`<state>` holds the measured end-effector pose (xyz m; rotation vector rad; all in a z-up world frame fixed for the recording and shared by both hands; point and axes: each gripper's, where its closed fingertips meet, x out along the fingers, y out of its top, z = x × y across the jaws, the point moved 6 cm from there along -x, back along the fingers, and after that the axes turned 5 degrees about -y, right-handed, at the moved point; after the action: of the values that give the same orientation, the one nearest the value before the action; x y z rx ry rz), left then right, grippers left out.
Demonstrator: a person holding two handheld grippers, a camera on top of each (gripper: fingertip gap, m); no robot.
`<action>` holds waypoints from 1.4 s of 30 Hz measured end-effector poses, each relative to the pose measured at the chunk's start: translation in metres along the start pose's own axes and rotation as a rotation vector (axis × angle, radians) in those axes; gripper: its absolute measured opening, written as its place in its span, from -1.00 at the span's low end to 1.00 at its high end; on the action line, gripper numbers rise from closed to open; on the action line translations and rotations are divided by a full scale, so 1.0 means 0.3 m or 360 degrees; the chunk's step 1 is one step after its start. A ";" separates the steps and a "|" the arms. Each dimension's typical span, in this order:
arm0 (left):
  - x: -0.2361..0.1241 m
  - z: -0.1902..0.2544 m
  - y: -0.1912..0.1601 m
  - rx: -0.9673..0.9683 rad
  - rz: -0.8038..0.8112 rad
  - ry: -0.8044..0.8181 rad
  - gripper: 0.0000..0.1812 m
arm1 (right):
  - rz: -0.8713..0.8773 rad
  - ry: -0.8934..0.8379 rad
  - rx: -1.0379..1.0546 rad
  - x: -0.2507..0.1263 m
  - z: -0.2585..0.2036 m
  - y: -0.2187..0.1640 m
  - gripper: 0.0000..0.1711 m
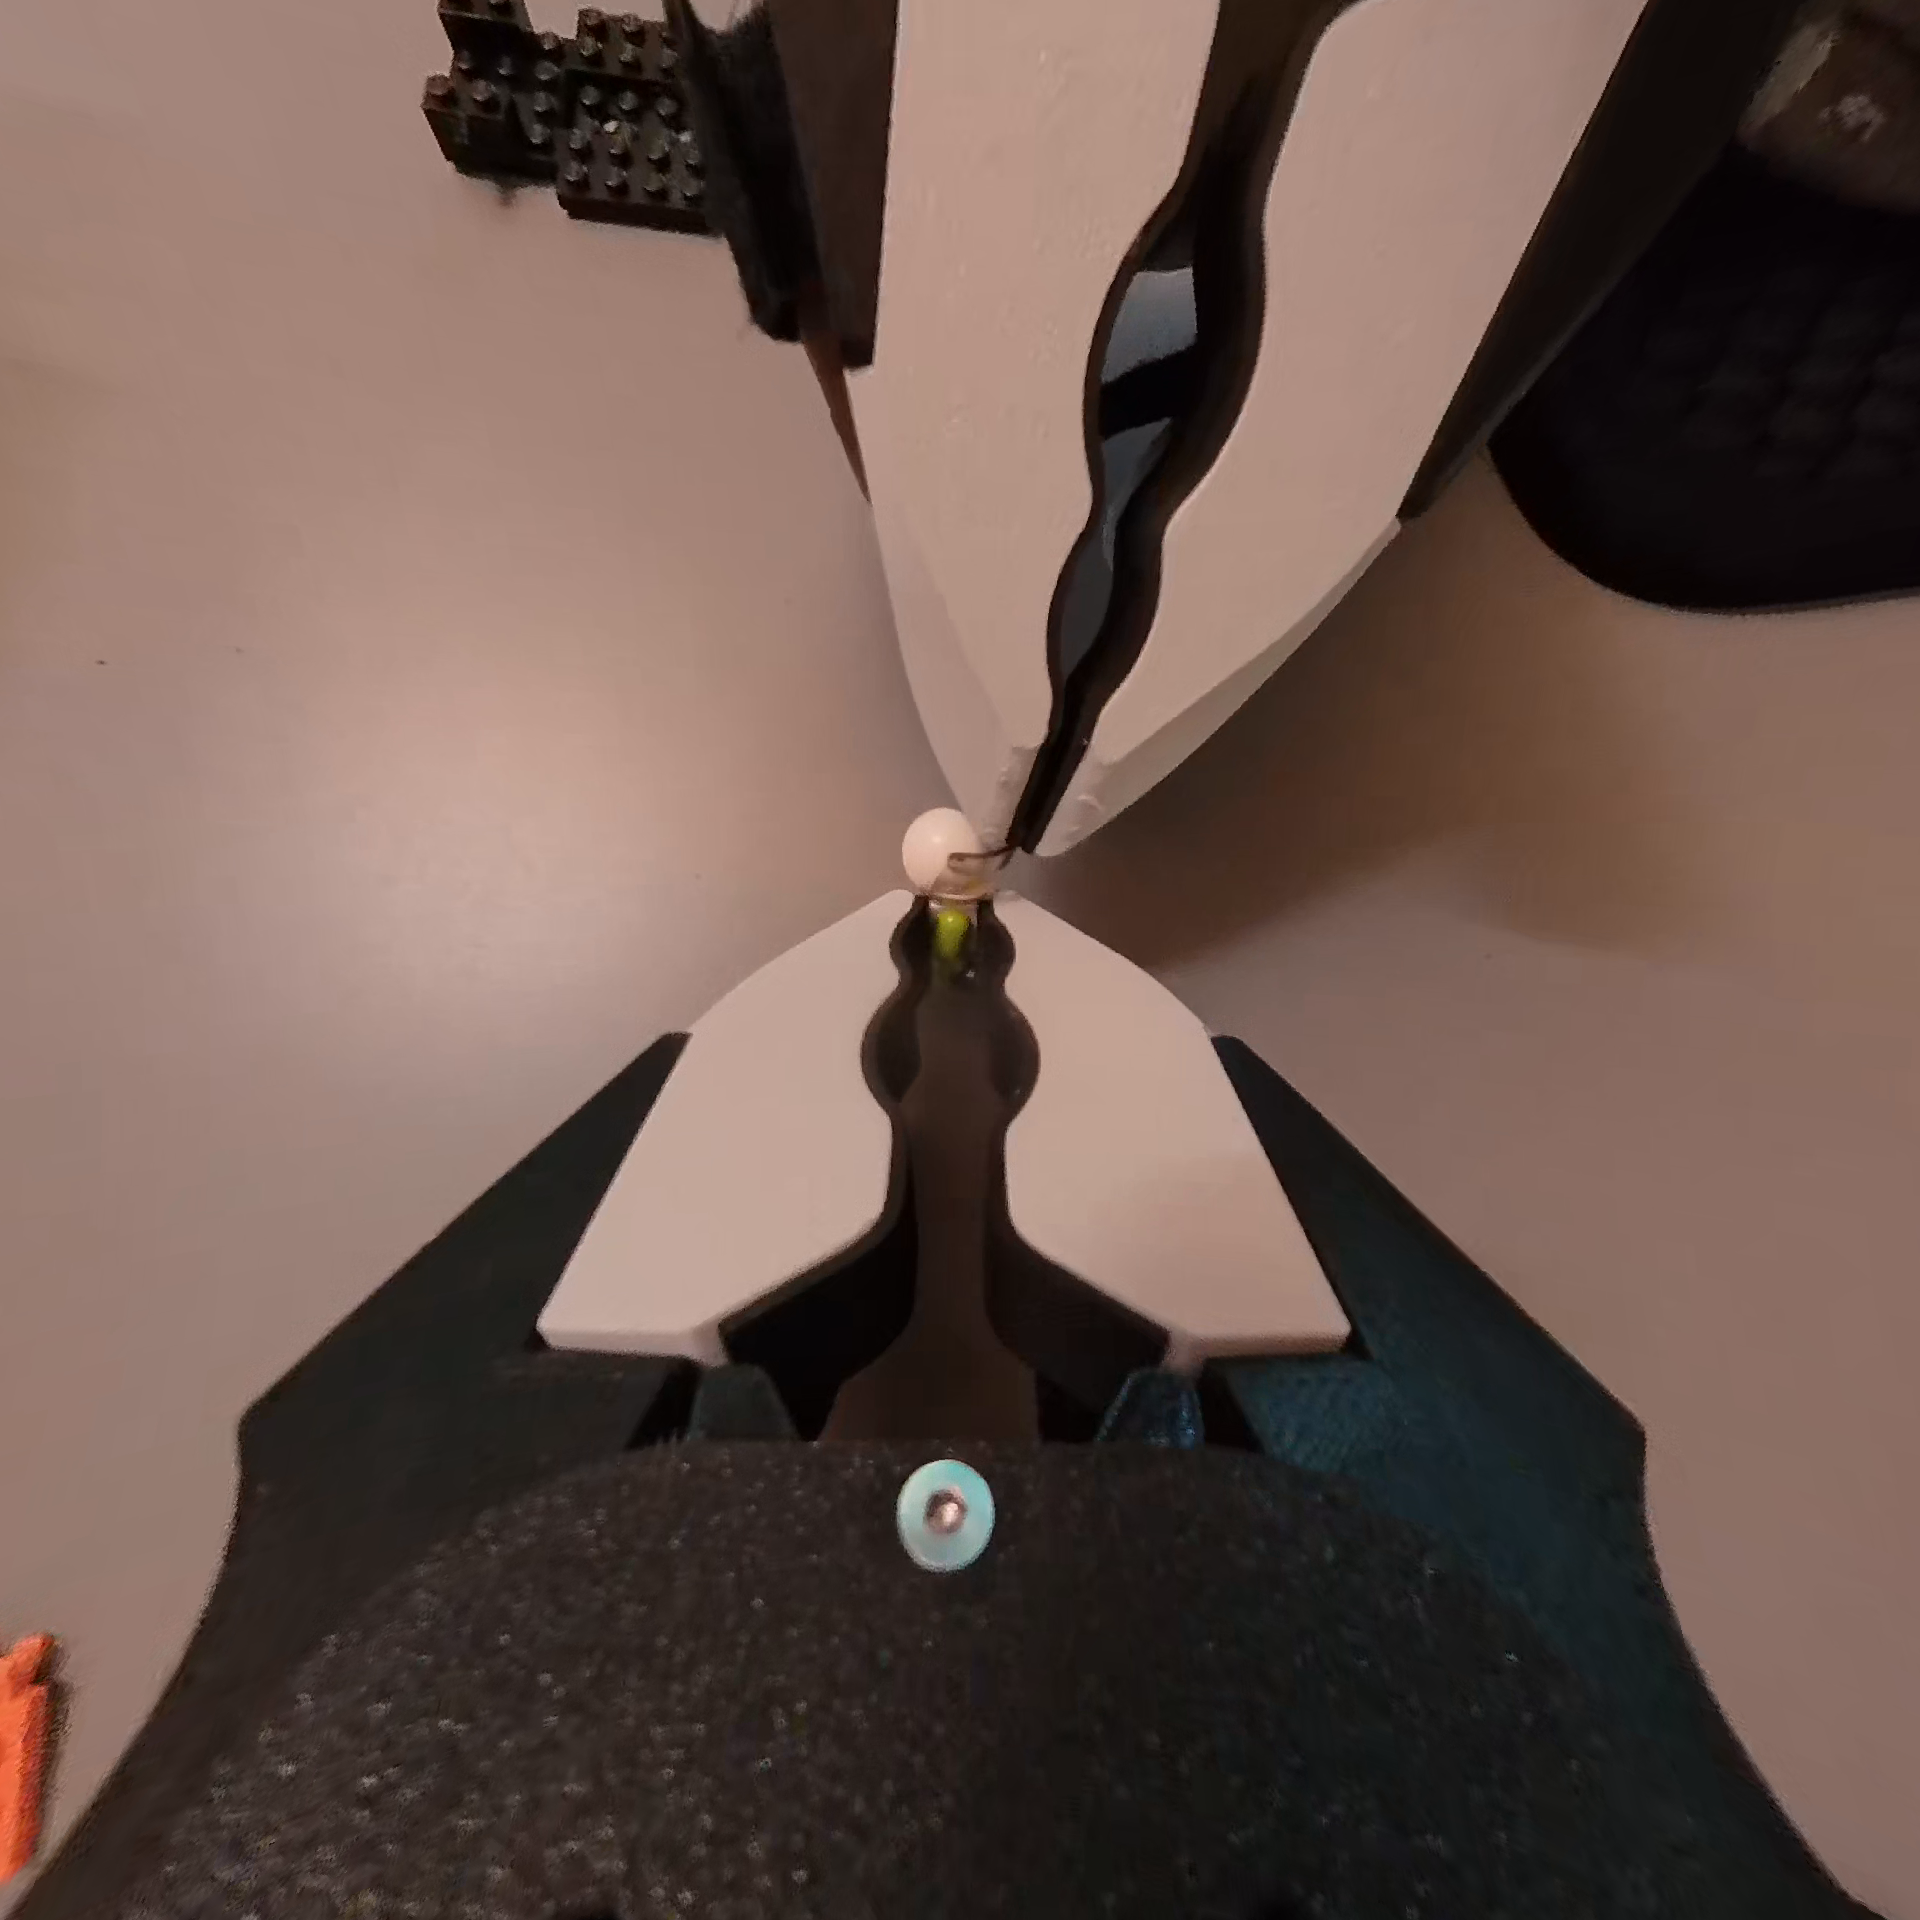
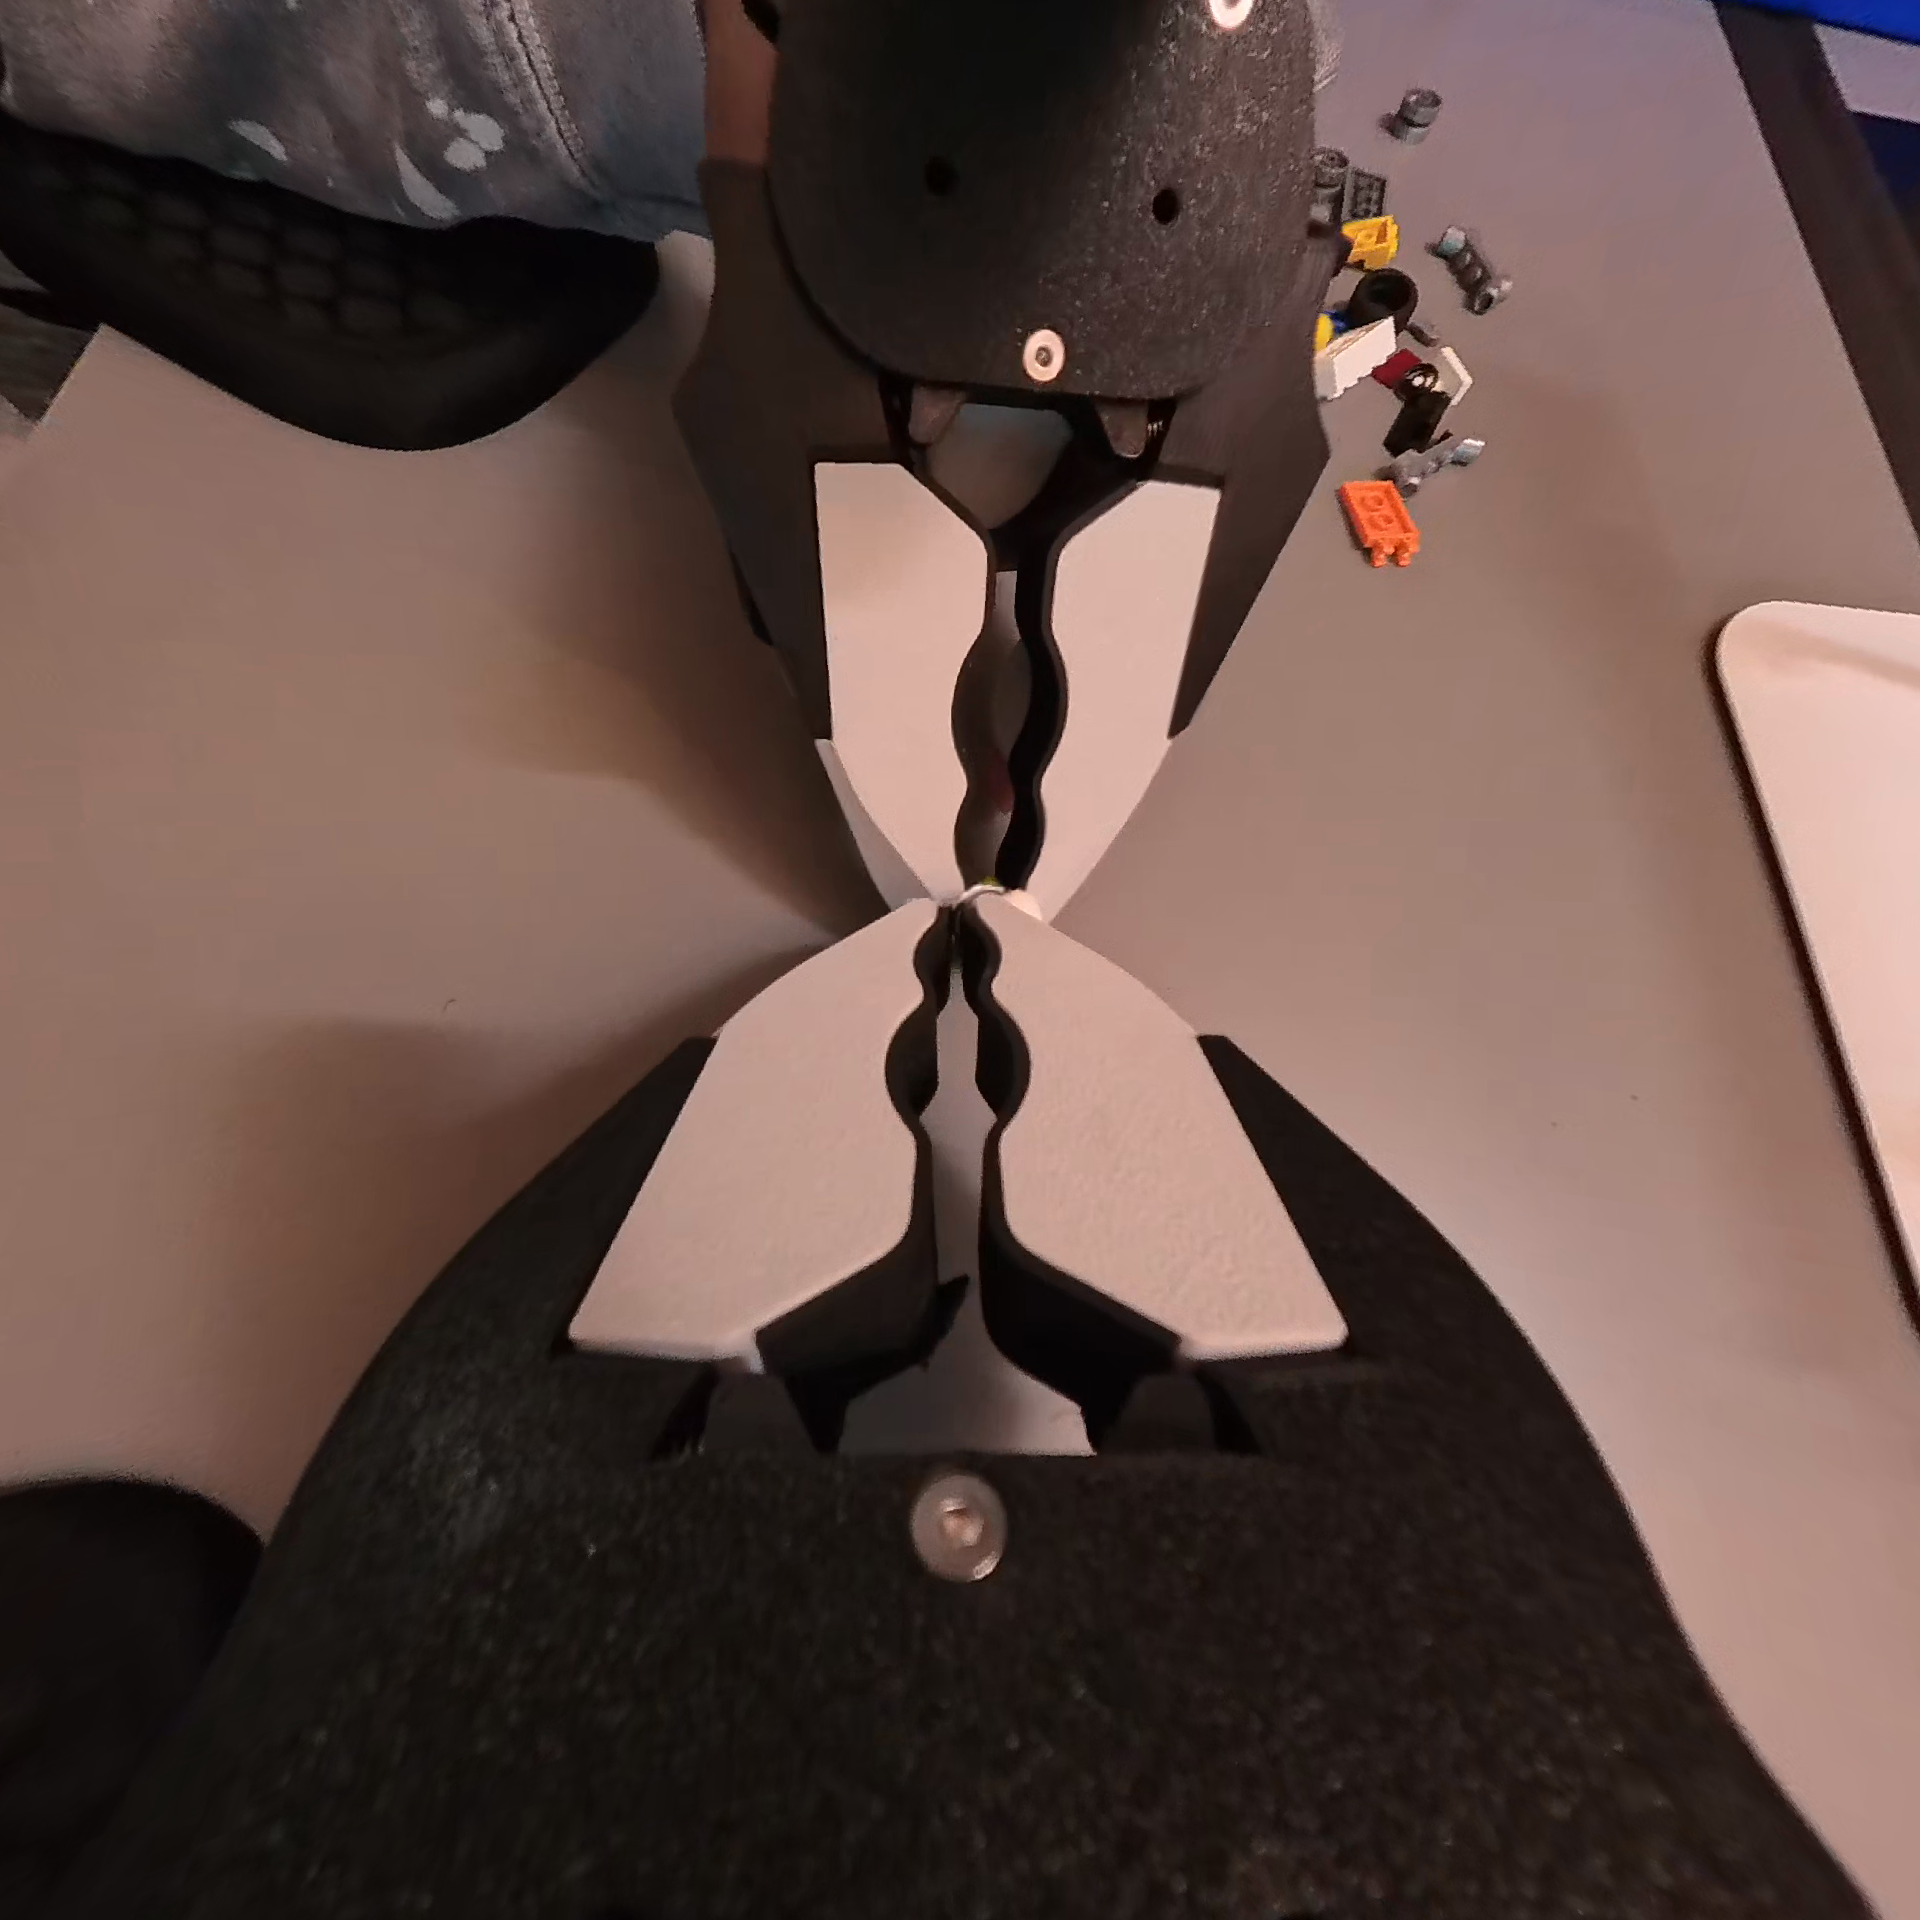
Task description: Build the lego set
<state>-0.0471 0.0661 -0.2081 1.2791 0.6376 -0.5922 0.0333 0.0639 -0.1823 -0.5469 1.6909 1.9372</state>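
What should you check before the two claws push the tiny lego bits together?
1. Left claw pinches the green piece: ok.
2. Right claw shut on its thin piece: ok, barely visible.
3. White ball sits between both tips: ok.
4. Pieces lined up to join: cannot tell, too small.
5. Spare pieces lie away from the claws: ok.
6. Black build out of the way: ok.
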 end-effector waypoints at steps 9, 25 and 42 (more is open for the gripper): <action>0.010 0.008 0.000 -0.0088 0.0054 -0.0089 -0.91 | -0.0023 -0.0013 -0.0019 -0.006 -0.009 0.003 -0.98; 0.025 0.115 0.020 -0.0595 0.0309 -0.0642 -0.91 | -0.0065 0.0295 0.0091 -0.062 -0.092 0.007 -0.99; 0.054 0.147 0.025 -0.0893 0.0403 -0.0915 -0.92 | -0.0011 0.0454 0.0162 -0.085 -0.110 -0.008 -0.98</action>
<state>-0.0260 0.0235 -0.2074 0.6017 0.1331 -0.4905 0.0540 0.0287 -0.1736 -0.8203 1.9452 1.8241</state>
